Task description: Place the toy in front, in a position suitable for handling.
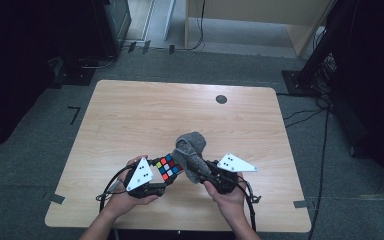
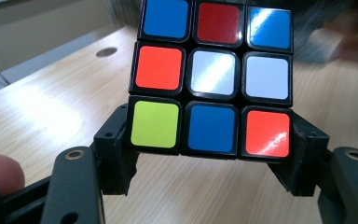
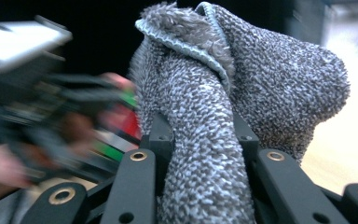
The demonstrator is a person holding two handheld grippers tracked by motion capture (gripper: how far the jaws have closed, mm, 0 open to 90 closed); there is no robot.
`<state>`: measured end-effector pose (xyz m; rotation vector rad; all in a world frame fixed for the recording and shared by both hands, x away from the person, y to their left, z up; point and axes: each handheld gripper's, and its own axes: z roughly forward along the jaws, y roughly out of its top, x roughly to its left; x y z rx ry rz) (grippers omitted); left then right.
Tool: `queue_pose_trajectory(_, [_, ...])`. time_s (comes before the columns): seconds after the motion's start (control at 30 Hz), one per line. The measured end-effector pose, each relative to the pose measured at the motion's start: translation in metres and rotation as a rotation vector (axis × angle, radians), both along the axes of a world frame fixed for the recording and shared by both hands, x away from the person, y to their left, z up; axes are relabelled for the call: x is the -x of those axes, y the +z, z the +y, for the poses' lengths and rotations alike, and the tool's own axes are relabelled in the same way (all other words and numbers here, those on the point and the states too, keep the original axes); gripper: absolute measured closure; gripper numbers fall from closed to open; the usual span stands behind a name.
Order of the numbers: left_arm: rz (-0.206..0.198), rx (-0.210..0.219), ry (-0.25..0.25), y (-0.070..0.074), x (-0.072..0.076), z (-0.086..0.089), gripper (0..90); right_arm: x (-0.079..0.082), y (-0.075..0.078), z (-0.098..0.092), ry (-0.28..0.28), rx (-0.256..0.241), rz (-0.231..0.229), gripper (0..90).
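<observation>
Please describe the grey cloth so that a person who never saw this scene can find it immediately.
Start at the near edge of the wooden table, where a person's two hands hold grippers. The right gripper pinches the grey cloth between its jaws, and the bundle stands up above them. It is fuzzy and plain grey, unlike the glossy, many-coloured puzzle cube beside it in the left gripper.

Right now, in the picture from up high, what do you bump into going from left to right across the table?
Left tongs → cube → cloth → right tongs.
</observation>
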<state>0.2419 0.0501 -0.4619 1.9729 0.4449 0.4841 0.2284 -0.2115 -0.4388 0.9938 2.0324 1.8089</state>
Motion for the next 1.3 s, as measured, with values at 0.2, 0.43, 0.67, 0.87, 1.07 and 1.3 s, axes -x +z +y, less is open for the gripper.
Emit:
queue_pose_trajectory(0.2, [0.009, 0.055, -0.026, 0.005, 0.002, 0.004, 33.4, -0.005, -0.009, -0.001, -0.072, 0.047, 0.044, 69.6])
queue_pose_trajectory(0.43, [0.012, 0.056, -0.017, 0.004, 0.002, 0.002, 33.5, 0.010, 0.013, 0.010, -0.011, 0.087, -0.062, 68.4])
queue_pose_trajectory(0.67, [0.002, 0.131, -0.032, 0.010, 0.003, 0.010, 33.6, -0.004, -0.013, 0.003, -0.049, 0.077, 0.055, 68.9])
queue_pose_trajectory(0.87, [0.001, 0.163, -0.039, 0.011, 0.003, 0.013, 33.9, 0.006, 0.009, 0.002, -0.037, 0.018, -0.017, 68.7])
queue_pose_trajectory(1.07, [-0.016, 0.174, -0.023, 0.015, 0.004, 0.014, 34.0, -0.003, -0.010, 0.002, -0.064, 0.052, 0.075, 68.7])
queue_pose_trajectory(1.3, [-0.063, -0.012, 0.030, 0.003, 0.007, -0.007, 34.1, 0.024, 0.021, 0.016, -0.049, 0.115, -0.162, 68.4])
